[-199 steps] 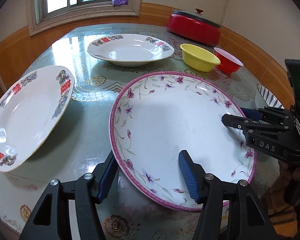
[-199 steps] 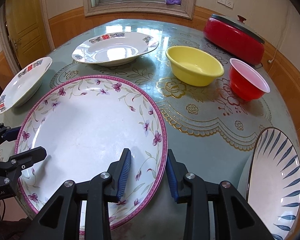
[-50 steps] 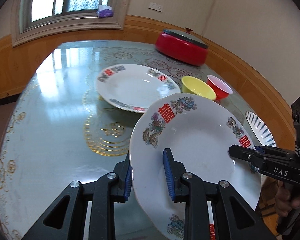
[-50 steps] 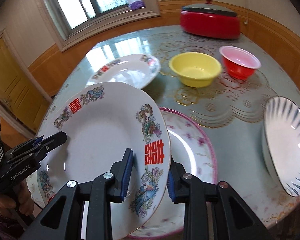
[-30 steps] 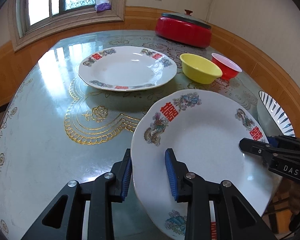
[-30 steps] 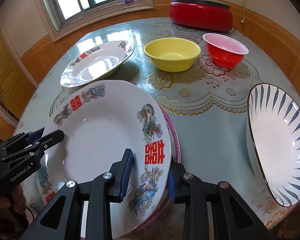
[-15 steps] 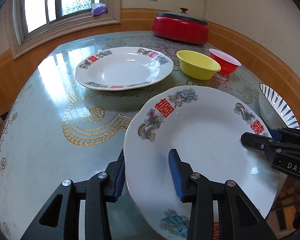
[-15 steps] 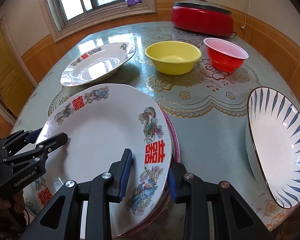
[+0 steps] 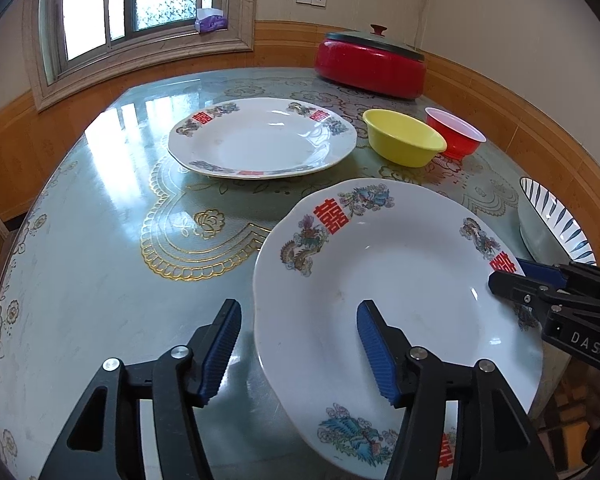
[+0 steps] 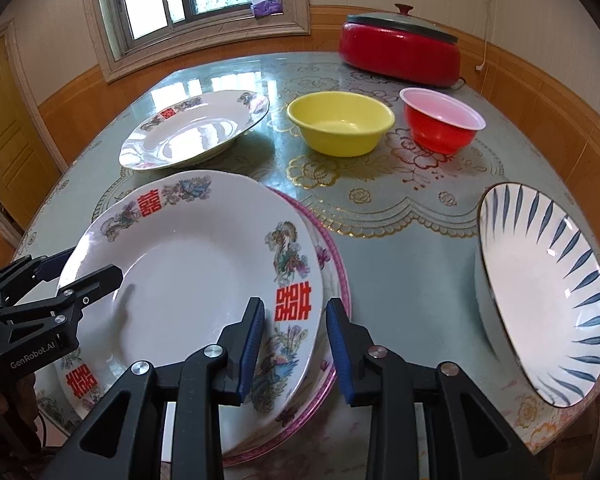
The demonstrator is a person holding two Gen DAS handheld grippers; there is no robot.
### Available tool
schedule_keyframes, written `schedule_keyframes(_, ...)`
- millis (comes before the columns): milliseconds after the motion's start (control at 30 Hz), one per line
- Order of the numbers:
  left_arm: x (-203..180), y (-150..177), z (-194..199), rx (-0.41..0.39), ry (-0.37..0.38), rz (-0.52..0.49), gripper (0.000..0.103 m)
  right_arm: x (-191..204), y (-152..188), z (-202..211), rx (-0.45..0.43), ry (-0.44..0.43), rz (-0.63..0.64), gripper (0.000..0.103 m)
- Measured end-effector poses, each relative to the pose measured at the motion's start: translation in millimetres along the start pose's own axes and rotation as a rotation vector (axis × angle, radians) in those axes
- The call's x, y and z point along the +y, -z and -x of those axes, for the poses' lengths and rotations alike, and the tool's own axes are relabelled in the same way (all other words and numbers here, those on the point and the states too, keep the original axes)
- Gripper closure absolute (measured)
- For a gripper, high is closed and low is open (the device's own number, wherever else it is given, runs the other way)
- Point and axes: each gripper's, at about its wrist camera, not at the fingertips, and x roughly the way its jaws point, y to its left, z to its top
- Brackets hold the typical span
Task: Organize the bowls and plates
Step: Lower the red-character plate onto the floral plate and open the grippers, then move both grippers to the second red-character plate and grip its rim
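The left gripper had just been opening, its jaws wide astride the dragon plate, which rested on the pink-rimmed plate at the near table edge. The right gripper gripped that plate's rim narrowly, so in my judgement lifting or pulling away before letting go could drag it off the stack. I counted four plates, including the far dragon plate and the striped plate on the right, plus two bowls, one yellow bowl and one red bowl.

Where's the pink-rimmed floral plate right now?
In the right wrist view, the pink-rimmed plate lies at the table's near edge beneath the white dragon plate, with only its right rim peeking out, left of the blue-striped bowl.
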Motion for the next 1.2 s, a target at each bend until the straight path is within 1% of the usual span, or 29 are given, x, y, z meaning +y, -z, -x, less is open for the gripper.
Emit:
schedule_keyframes(67,0,1,3,-0.005,-0.004,0.004,0.033,1,0,0,0.002,0.004,0.005,0.071)
schedule_keyframes(167,2,3,7,-0.01,-0.01,0.018,0.031,-1,0,2,-0.003,-0.002,-0.008,0.071)
schedule_keyframes(233,3,4,10,-0.018,-0.018,0.026,0.026,-2,-1,5,-0.013,0.004,-0.013,0.071)
schedule_keyframes(500,5,10,19,-0.02,-0.041,0.057,0.026,-3,-7,14,-0.047,0.001,-0.009,0.069)
schedule_keyframes(567,4,10,20,-0.017,-0.039,0.066,0.023,-3,-10,15,-0.051,-0.008,-0.005,0.069)
schedule_keyframes(667,5,11,22,-0.012,-0.041,0.087,0.023,-2,-15,15,-0.056,-0.032,0.005,0.068)
schedule_keyframes(767,9,12,23,-0.003,-0.034,0.128,0.023,0,-21,13,-0.052,-0.066,0.015,0.068)
schedule_keyframes(1000,13,13,35,-0.028,-0.086,0.16,0.022,5,-31,9,-0.048,-0.139,0.045,0.068)
schedule_keyframes(1200,16,13,43,-0.043,-0.133,0.193,0.021,0,-44,5,-0.037,-0.187,0.035,0.068)
